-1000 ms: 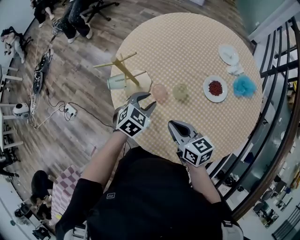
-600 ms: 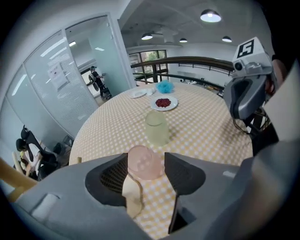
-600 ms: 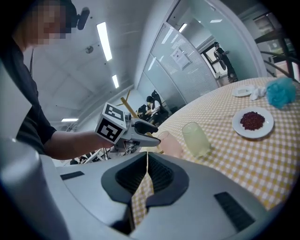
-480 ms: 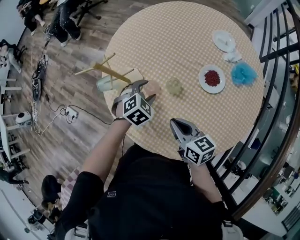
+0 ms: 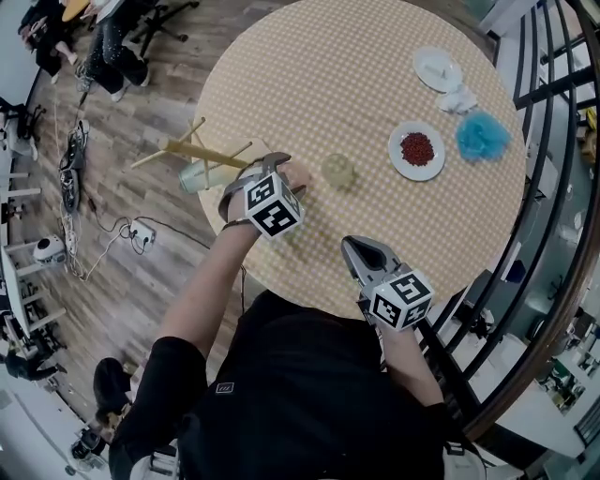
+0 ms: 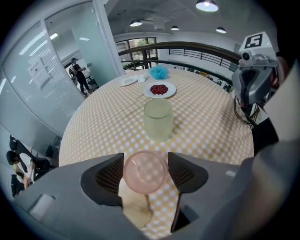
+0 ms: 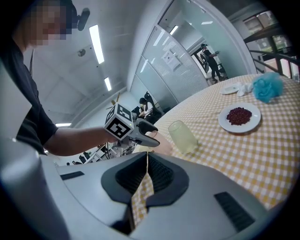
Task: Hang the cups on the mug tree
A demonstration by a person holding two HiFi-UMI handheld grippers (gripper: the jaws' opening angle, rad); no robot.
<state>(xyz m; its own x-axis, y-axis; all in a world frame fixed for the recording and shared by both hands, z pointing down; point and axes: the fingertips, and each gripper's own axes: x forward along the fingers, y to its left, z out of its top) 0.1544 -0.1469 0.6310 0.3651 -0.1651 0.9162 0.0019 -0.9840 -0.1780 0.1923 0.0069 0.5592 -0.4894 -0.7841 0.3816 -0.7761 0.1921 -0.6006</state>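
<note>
Left claw: wide, just opened further, astride pink cup near table edge, not yet pinching; centre, then close evenly on walls.

A round worktop under a yellow-and-white checked cloth stands on a wood-plank floor. To the left of the worktop in the head view, cables and a white plug box lie on the planks. A dark curved railing runs just past the worktop's right edge. Beyond its far side stand glass partition walls, with round ceiling lights glowing above.
</note>
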